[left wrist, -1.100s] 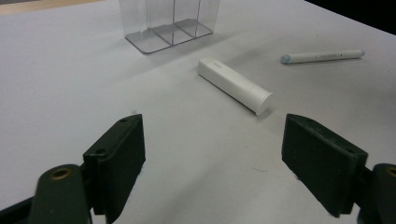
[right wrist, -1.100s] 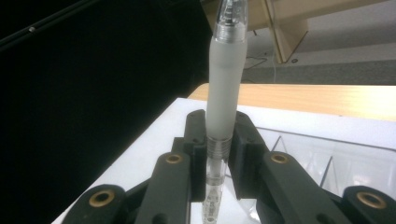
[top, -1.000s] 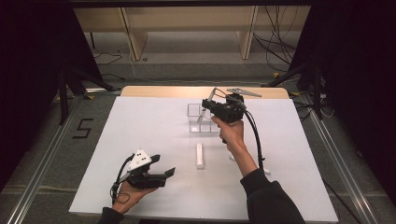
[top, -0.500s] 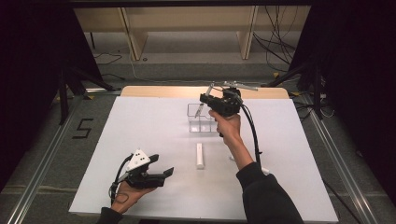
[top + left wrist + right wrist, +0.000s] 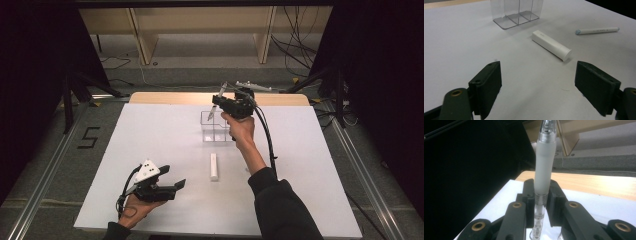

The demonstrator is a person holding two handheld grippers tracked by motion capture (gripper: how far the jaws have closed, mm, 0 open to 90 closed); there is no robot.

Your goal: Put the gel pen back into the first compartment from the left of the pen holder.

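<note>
Your right claw (image 5: 216,106) is squeezed tight on a clear pen (image 5: 545,165) and holds it up above the clear box (image 5: 216,131) at the far side of the bench (image 5: 150,145). This looks like the drop-in step. Next, tip the pen down over one slot and let go. Your left claw (image 5: 537,85) rests wide open, holding nothing, near the white tube (image 5: 551,45).

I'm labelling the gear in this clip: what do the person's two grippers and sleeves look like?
Both are black with two blocky jaws and brass-coloured pivot pins. The left gripper carries a light grey three-cornered plate. A black cable trails from the right gripper along the dark sleeve.
</note>
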